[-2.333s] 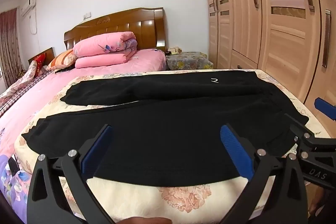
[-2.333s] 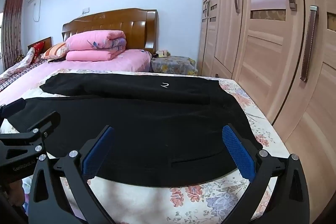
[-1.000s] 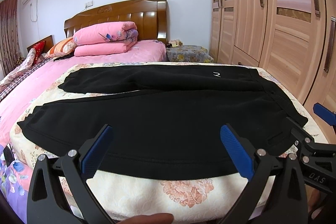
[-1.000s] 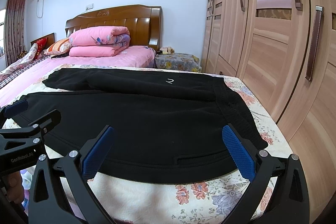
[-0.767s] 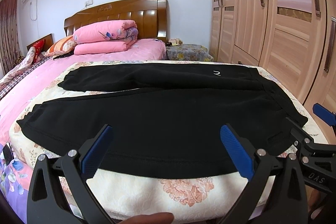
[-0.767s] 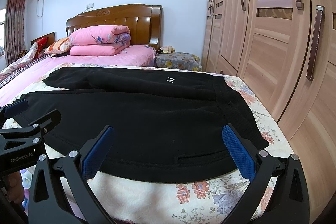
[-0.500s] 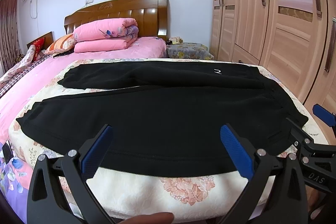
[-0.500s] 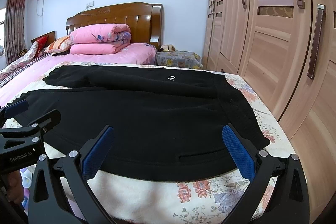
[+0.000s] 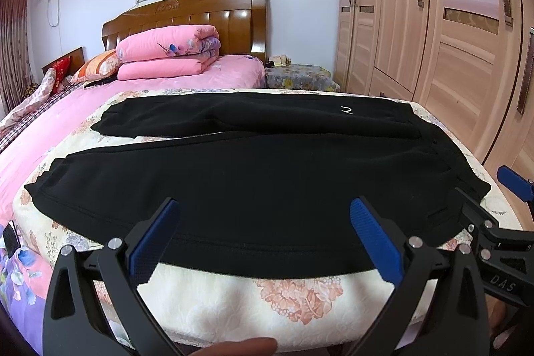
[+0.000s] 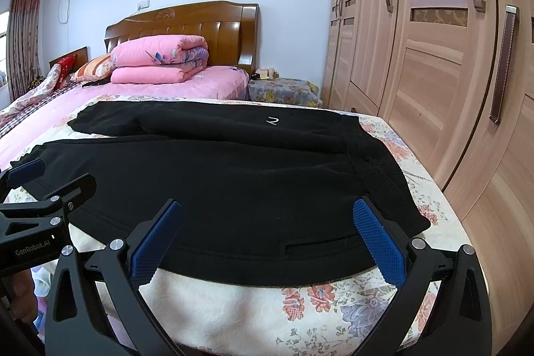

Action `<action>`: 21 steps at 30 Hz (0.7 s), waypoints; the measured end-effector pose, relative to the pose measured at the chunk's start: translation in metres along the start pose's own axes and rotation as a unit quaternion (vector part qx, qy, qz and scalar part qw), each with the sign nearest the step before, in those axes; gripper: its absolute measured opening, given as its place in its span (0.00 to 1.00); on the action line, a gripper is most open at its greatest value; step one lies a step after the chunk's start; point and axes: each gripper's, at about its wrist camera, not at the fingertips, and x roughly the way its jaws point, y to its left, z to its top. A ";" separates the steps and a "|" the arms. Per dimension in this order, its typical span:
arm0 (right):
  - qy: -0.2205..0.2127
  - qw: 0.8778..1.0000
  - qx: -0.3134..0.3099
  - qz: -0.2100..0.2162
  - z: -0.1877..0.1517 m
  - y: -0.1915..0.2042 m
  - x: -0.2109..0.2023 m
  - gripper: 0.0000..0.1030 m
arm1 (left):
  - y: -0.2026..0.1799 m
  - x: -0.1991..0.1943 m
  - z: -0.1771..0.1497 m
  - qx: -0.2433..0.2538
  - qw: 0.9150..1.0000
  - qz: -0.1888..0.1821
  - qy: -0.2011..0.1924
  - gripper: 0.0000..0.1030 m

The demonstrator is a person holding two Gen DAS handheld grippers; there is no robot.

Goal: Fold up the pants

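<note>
Black pants (image 9: 267,169) lie spread flat across the foot of the bed, waistband to the right, two legs running left; they also show in the right wrist view (image 10: 233,175). A small white logo (image 9: 347,109) marks the far leg. My left gripper (image 9: 265,222) is open and empty, just short of the near hem. My right gripper (image 10: 267,222) is open and empty, near the waistband end. Each gripper shows at the edge of the other's view.
The floral bedspread (image 9: 300,296) hangs over the near bed edge. Folded pink quilts (image 9: 167,52) sit by the wooden headboard (image 9: 200,12). A wardrobe (image 10: 450,55) stands close on the right. A floral-covered nightstand (image 10: 283,92) stands beside the bed.
Both grippers have drawn back and risen slightly, so more of the bed edge shows below the pants. Both stay open. The pants have not moved.
</note>
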 end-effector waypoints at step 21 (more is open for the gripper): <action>0.009 1.000 -0.001 -0.017 0.001 -0.003 0.004 0.96 | 0.000 0.003 -0.002 0.003 1.000 -0.002 0.008 0.99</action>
